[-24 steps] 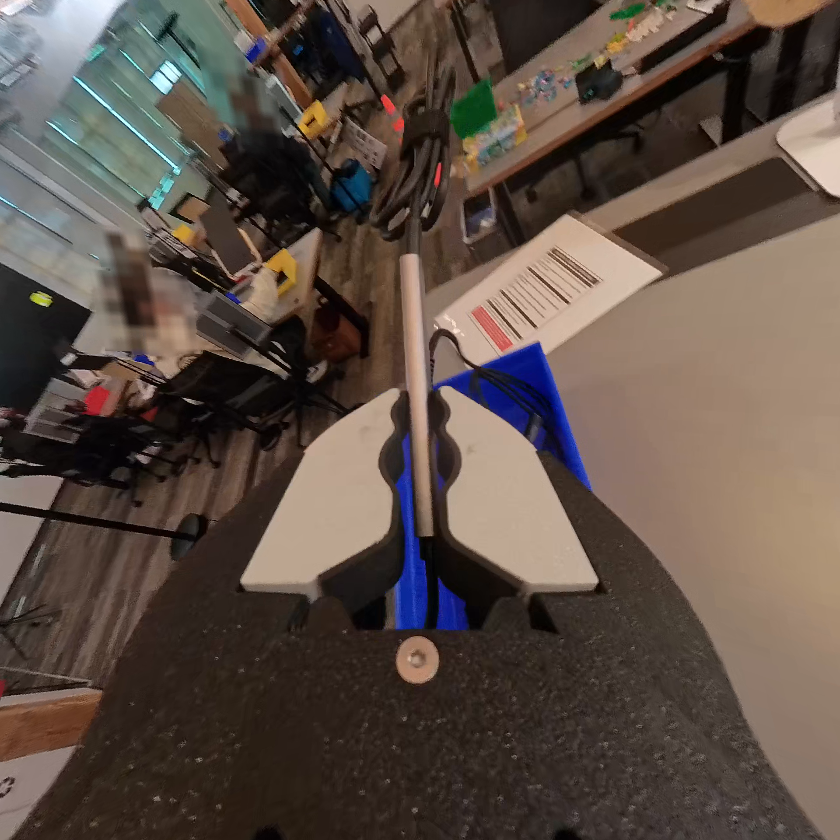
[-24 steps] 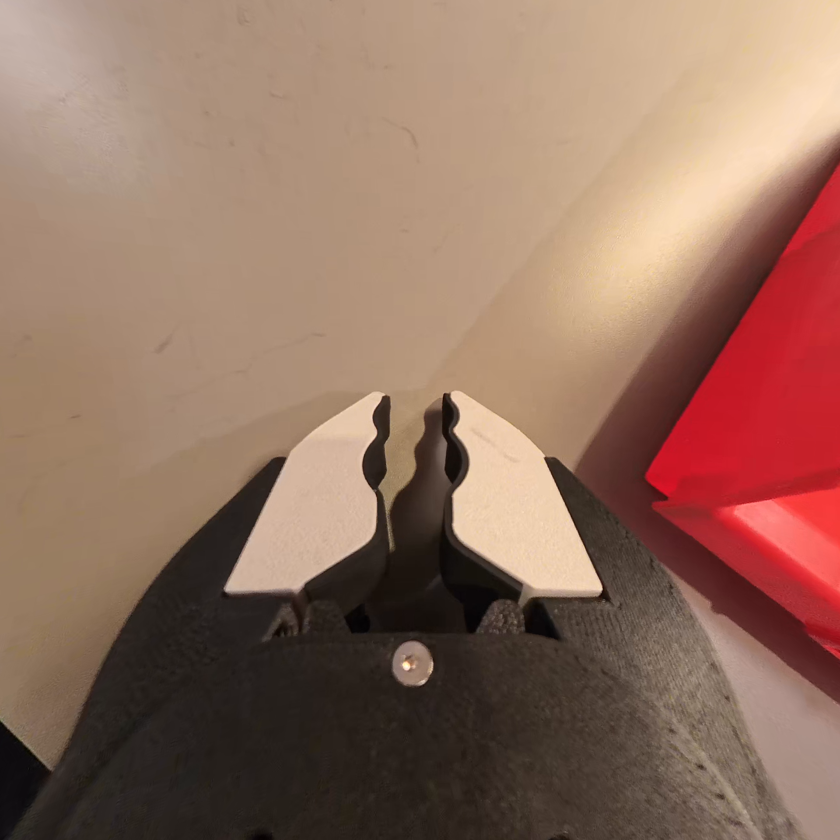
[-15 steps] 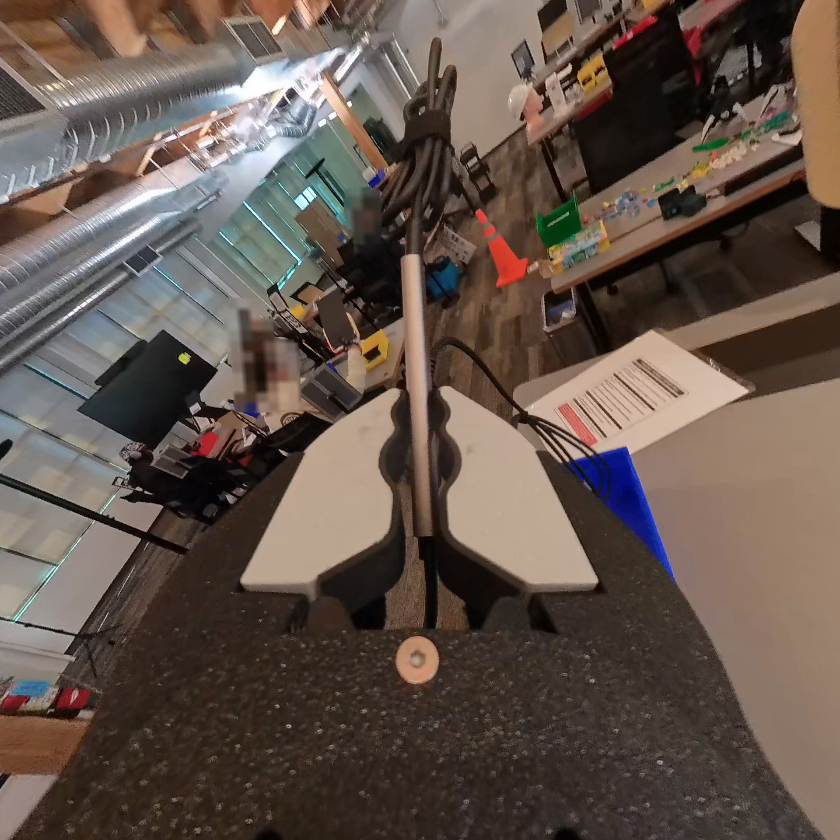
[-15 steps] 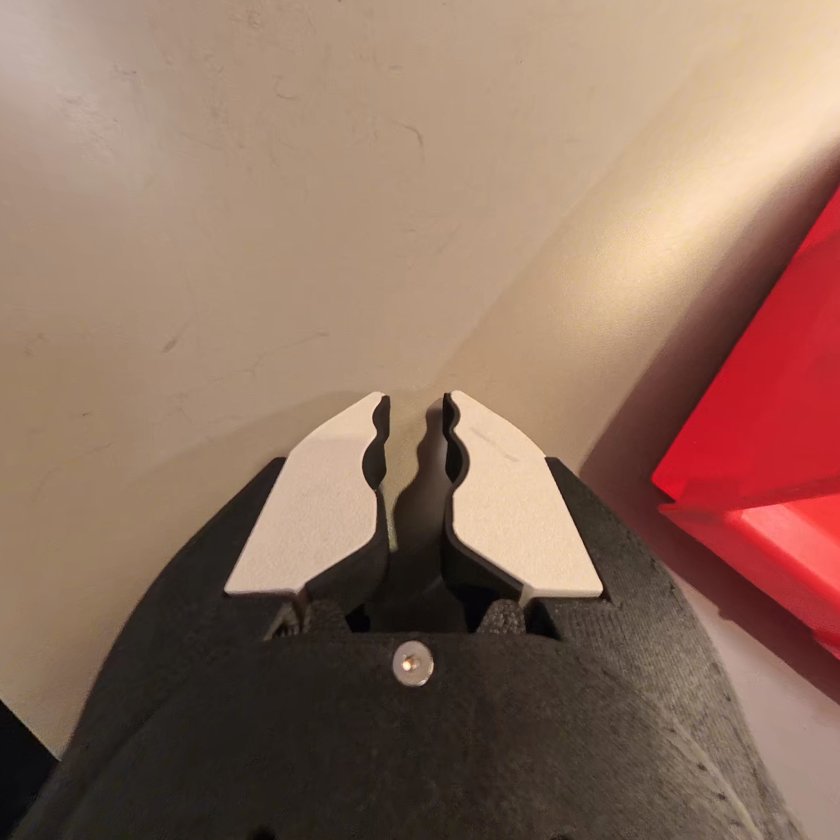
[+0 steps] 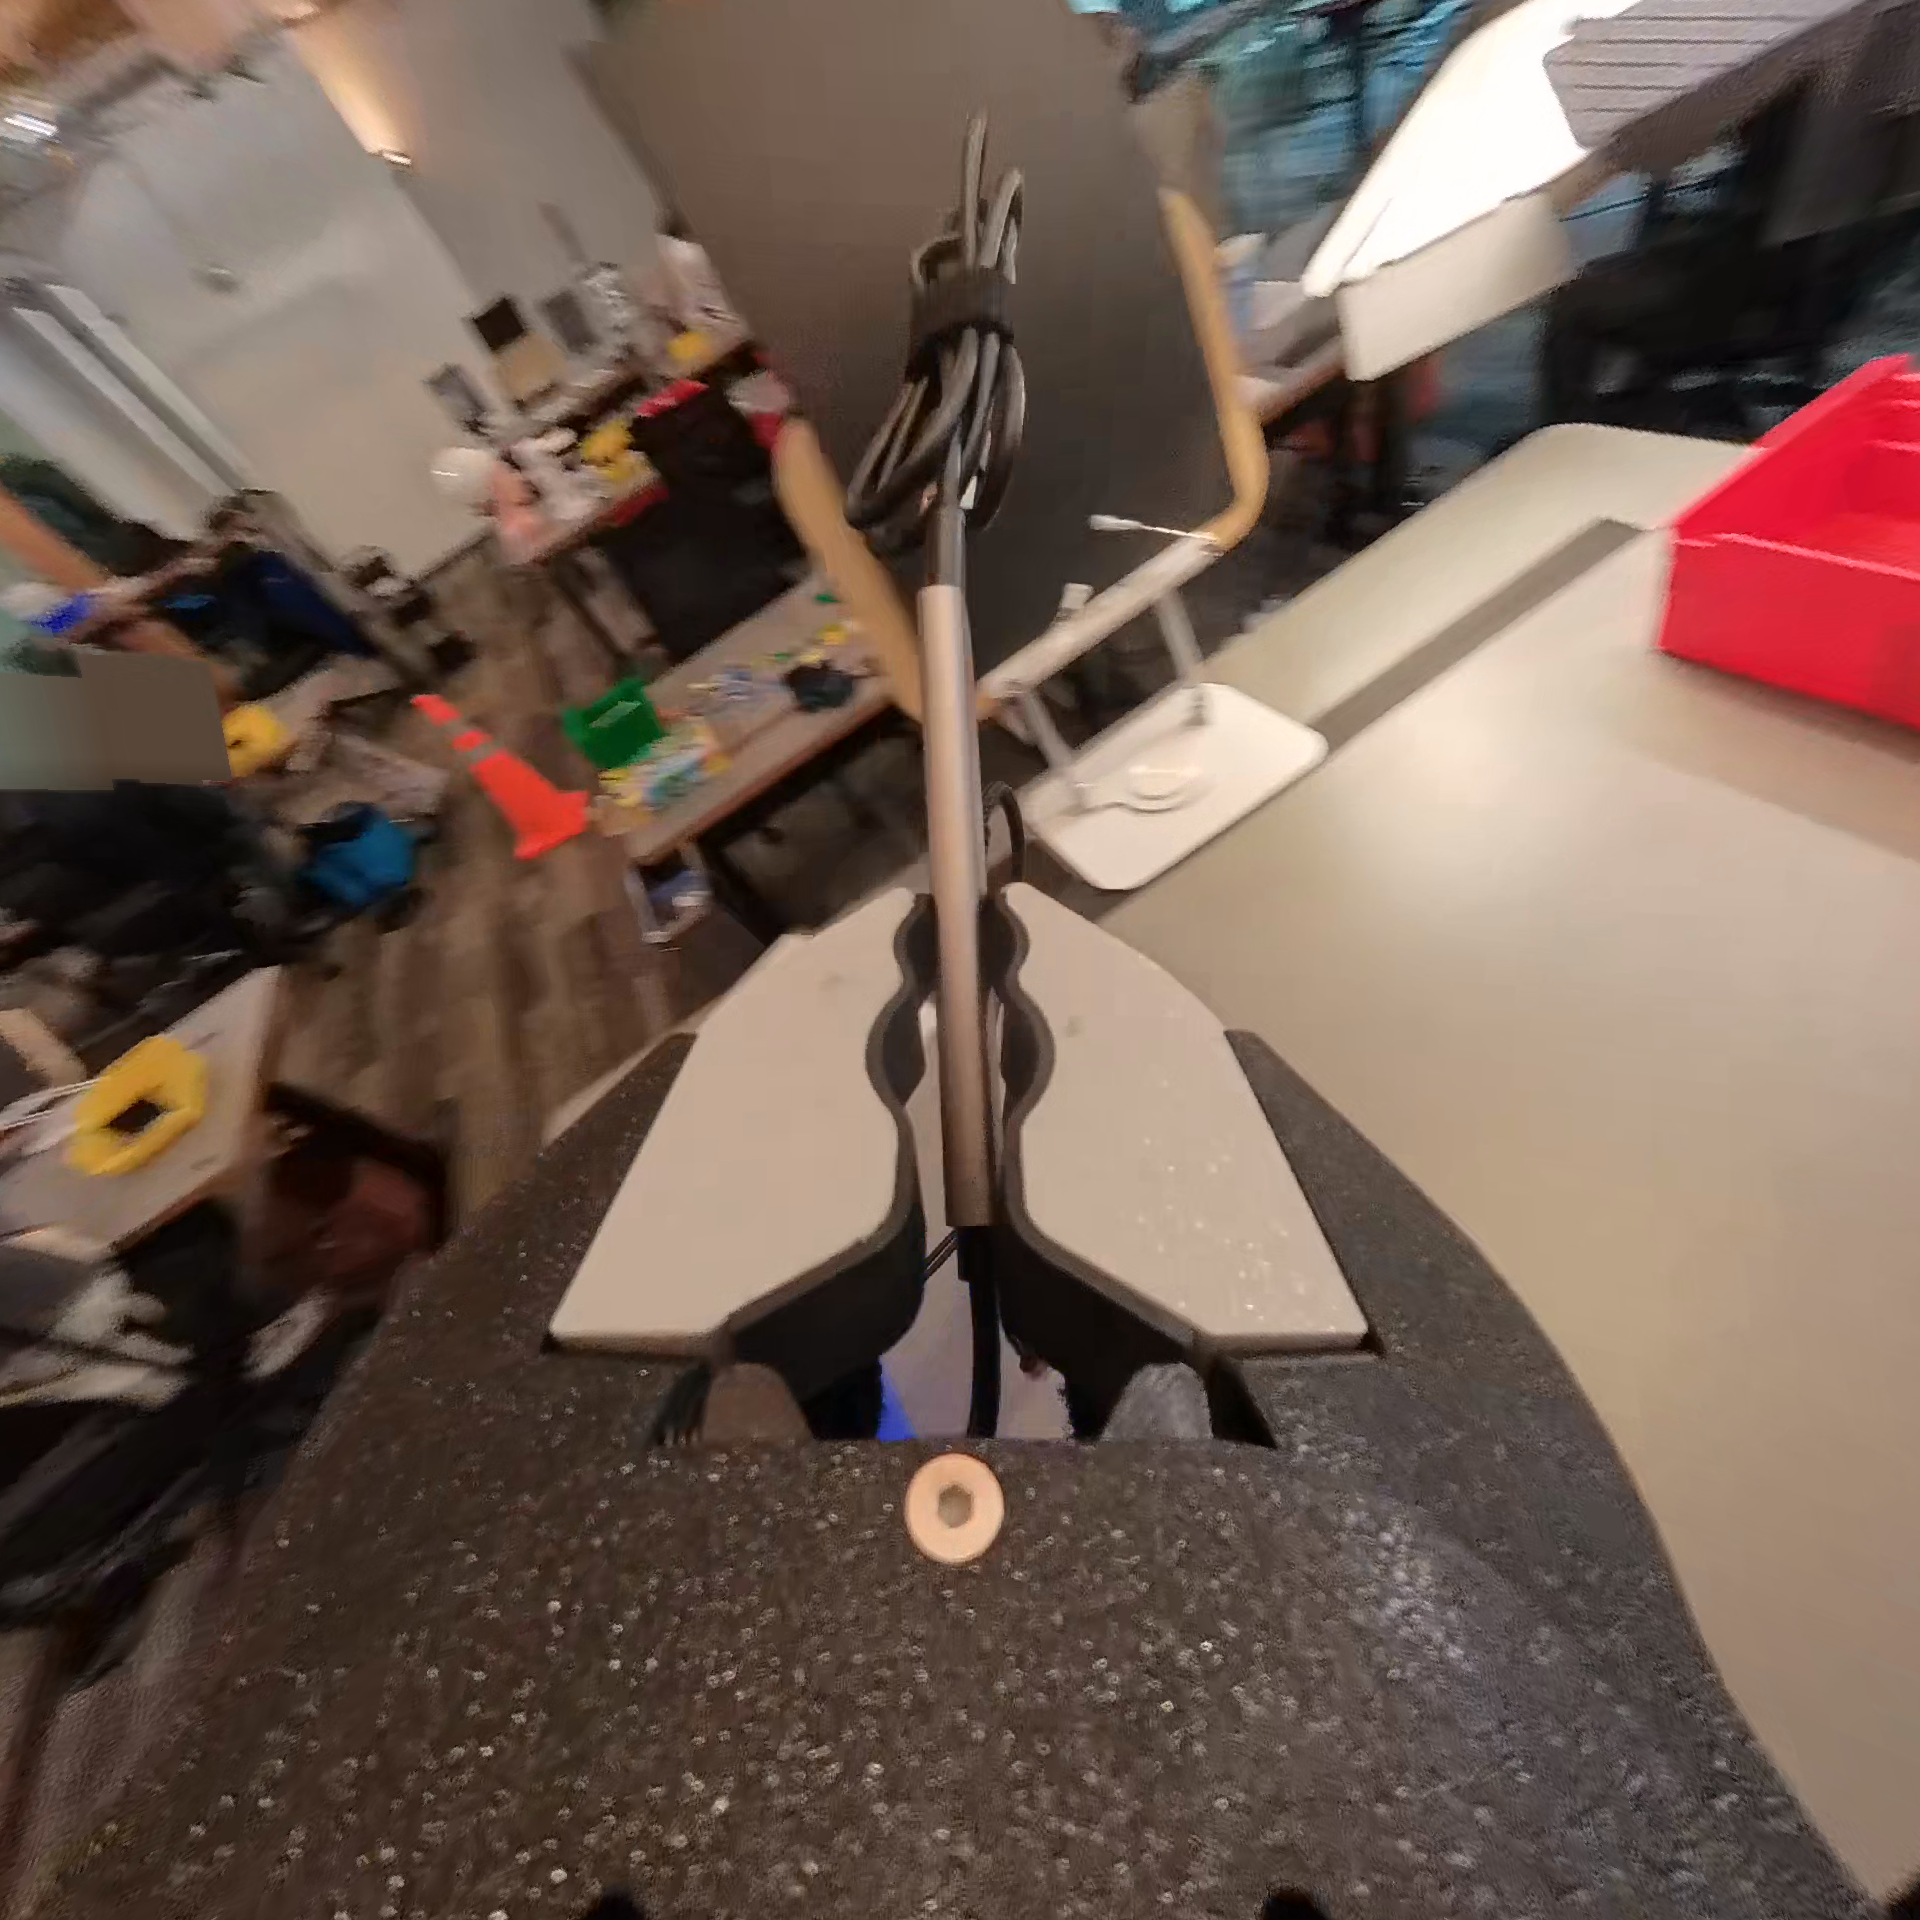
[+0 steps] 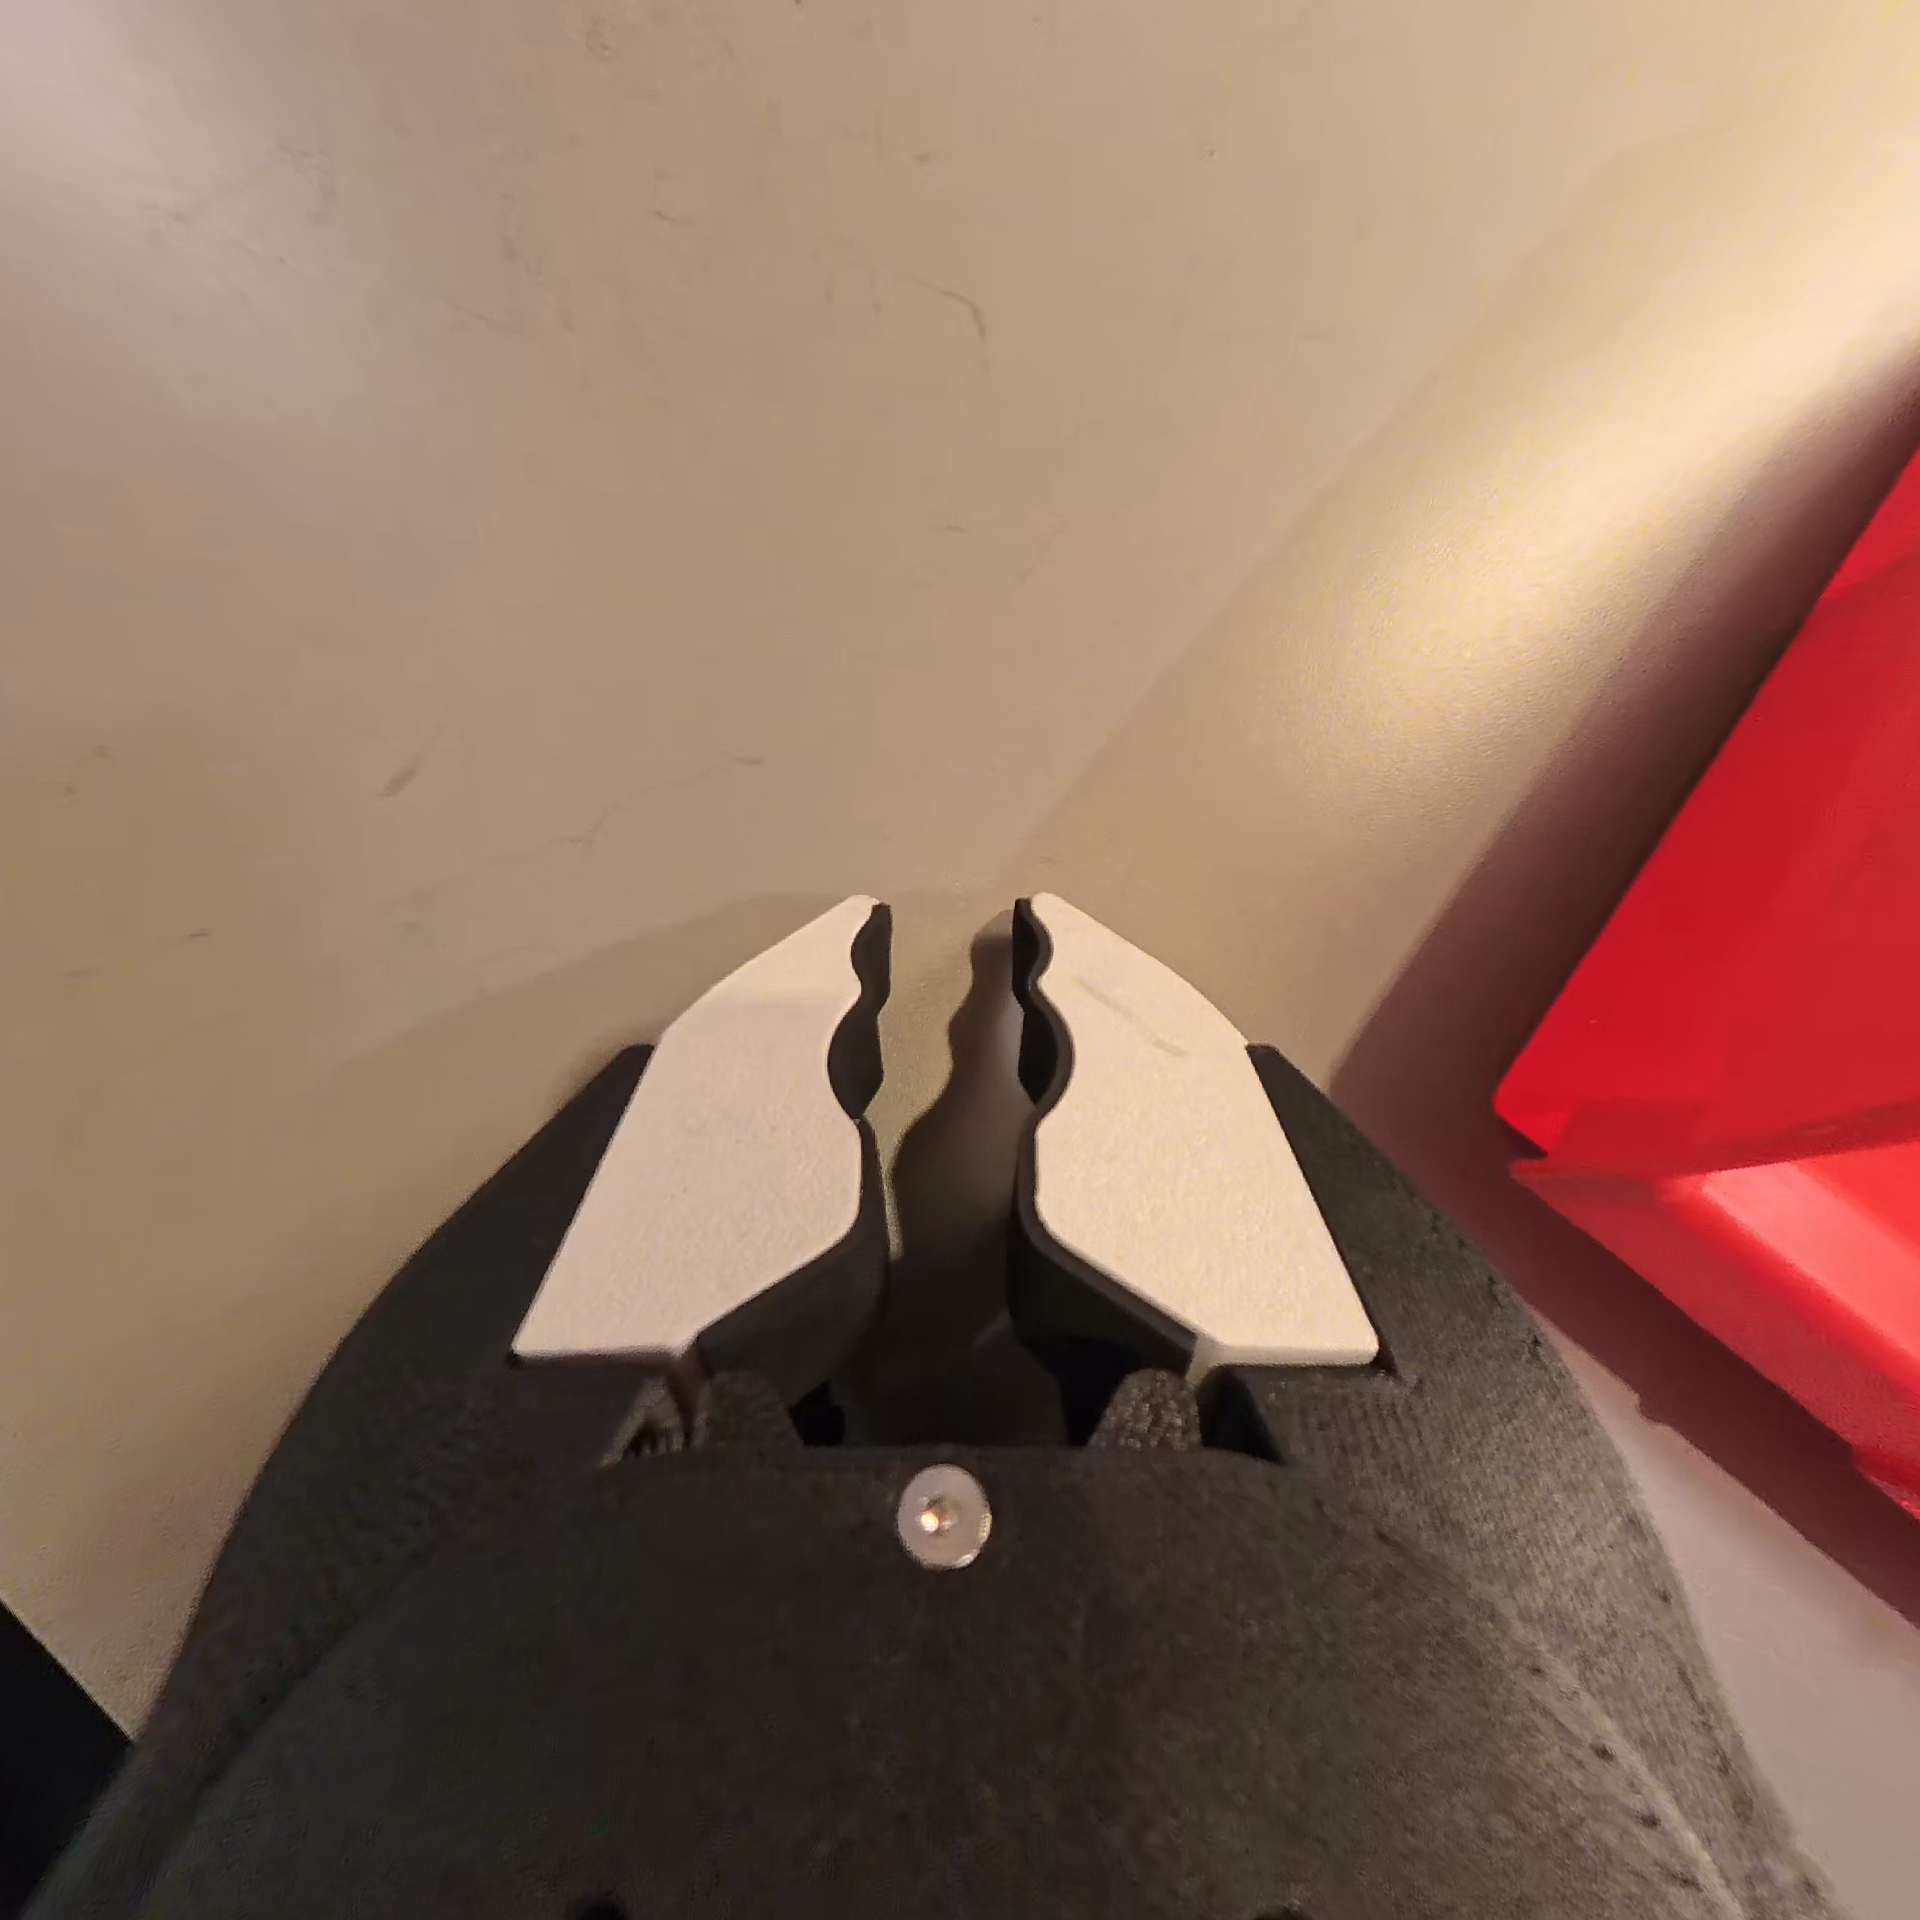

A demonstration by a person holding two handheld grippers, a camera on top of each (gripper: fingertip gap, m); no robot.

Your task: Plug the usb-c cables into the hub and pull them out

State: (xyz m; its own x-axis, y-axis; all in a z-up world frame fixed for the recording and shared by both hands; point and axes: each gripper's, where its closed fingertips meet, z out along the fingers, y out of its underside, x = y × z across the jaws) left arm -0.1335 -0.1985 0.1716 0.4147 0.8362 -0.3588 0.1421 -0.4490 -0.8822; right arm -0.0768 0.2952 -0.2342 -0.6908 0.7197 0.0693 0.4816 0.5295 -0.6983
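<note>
Pinching the slim grey metal hub point(image 5: 954, 935) mid-frame, the left gripper point(image 5: 956, 920) holds it aloft; right gripper point(image 6: 951, 914) sits slightly spread, empty; plugging apparently remains

Left wrist view looks forward along its fingers, raised above the table point(image 5: 1558, 1039), toward the room beyond. Right wrist view points steeply down, close to the tabletop. Both share the red bin point(image 5: 1808, 582), at right of each frame.
</note>
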